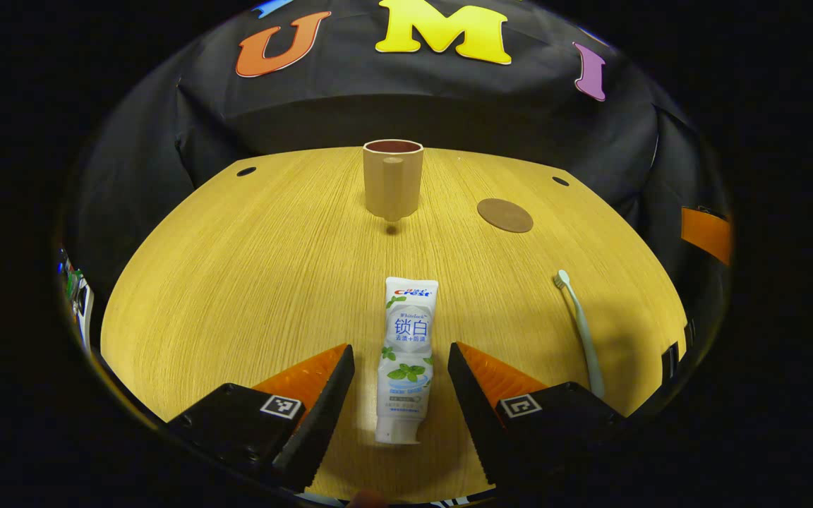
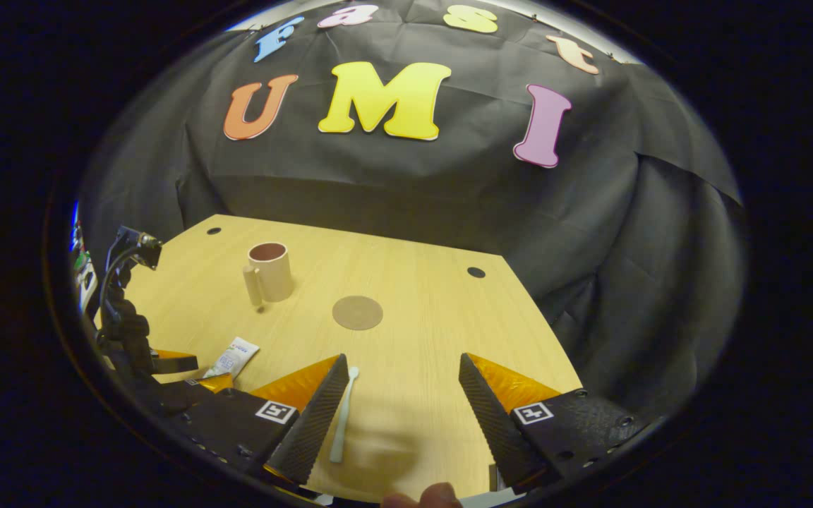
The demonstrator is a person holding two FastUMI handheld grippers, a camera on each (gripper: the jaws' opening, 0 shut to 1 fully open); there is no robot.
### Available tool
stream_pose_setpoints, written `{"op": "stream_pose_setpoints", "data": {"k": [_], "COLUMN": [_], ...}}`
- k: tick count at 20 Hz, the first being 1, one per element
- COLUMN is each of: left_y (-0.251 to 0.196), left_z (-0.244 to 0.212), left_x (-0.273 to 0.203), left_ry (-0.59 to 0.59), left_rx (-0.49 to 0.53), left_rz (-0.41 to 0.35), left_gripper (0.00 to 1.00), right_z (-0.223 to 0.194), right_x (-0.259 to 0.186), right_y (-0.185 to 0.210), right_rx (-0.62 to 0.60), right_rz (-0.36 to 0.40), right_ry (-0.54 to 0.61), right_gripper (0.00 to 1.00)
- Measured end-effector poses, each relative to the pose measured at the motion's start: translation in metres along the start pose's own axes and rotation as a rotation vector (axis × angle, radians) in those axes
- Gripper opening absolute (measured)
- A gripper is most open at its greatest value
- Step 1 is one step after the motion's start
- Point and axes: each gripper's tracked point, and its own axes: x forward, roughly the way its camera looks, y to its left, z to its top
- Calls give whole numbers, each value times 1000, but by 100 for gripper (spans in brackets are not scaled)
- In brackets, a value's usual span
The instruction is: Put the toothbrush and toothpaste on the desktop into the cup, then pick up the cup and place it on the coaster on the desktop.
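table [image 1: 251, 268]: light wood grain, just sitting there | 2 dark round holes near its back corners [image 1: 245, 171] [image 1: 560, 181] | wall: wrinkly black cloth [image 2: 449, 190] hanging right behind the table

In the left gripper view the toothpaste [image 1: 406, 358] lies flat on the table [image 1: 251, 282], lengthwise between the spread fingers of the left gripper [image 1: 401, 367], touching neither. The cup [image 1: 392, 178] stands upright straight beyond it, near the far edge, its handle towards the camera. The coaster [image 1: 504, 215] lies right of the cup, apart from it. The toothbrush [image 1: 580, 331] lies right of the toothpaste, well apart, head pointing away.

In the right gripper view the toothbrush [image 2: 341, 416] lies just beside the left finger of the right gripper [image 2: 403, 395]. The coaster [image 2: 357, 312] is beyond, the cup [image 2: 269, 271] behind and left of it. The toothpaste [image 2: 232, 357] lies at the left, by the left gripper [image 2: 166, 363].
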Motion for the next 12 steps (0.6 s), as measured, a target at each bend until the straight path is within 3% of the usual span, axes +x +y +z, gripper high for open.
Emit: {"op": "stream_pose_setpoints", "data": {"k": [9, 10, 12], "left_y": [0, -2, -3], "left_z": [-9, -10, -16], "left_x": [6, 5, 5], "left_ry": [14, 20, 32], "left_rx": [54, 60, 71], "left_rz": [-18, -21, -24], "left_gripper": [72, 77, 67], "right_z": [-3, -4, -4], "right_x": [-2, -2, -3], "right_y": [1, 1, 2], "right_rx": [-4, -3, -1], "right_rz": [4, 4, 5], "right_ry": [6, 7, 6], "right_gripper": [95, 95, 95]}}
